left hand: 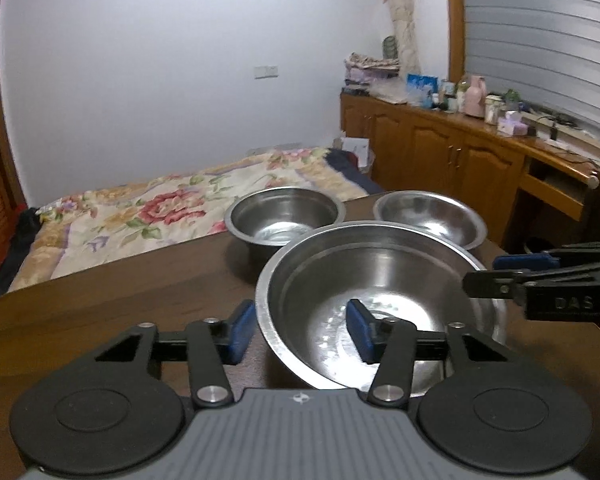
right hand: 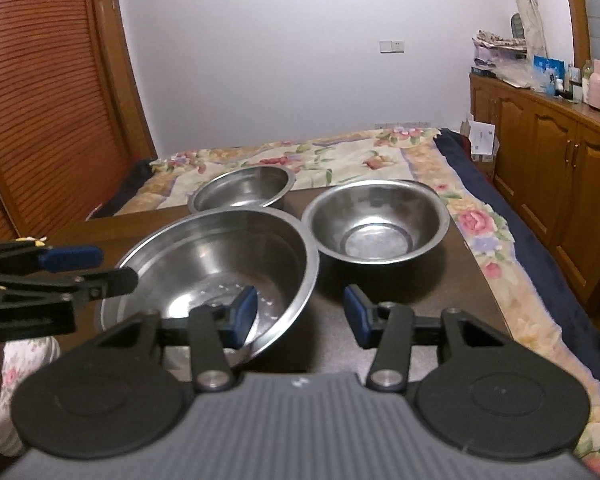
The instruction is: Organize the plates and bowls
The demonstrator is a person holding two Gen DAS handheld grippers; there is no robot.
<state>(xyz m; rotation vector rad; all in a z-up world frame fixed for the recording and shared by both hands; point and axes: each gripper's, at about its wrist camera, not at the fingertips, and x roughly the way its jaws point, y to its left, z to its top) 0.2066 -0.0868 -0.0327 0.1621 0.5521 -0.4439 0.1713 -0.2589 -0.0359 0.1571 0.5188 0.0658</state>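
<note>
Left wrist view: the left gripper (left hand: 300, 326) is spread wide, its fingers straddling the near-left rim of the large steel bowl (left hand: 380, 300) on the brown table (left hand: 120, 300), one pad outside, one inside. The right gripper (left hand: 496, 276) reaches in from the right at the opposite rim

Right wrist view: the right gripper (right hand: 300, 314) is released too, straddling the large bowl's right rim; both hands seem equally near. Only here do the gaps to the medium bowl (right hand: 376, 220) and far bowl (right hand: 242, 188) show

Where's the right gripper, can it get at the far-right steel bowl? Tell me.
Probably yes. The right gripper is open, straddling the large bowl rim; the far-right bowl sits just ahead, uncovered, nothing between.
</note>
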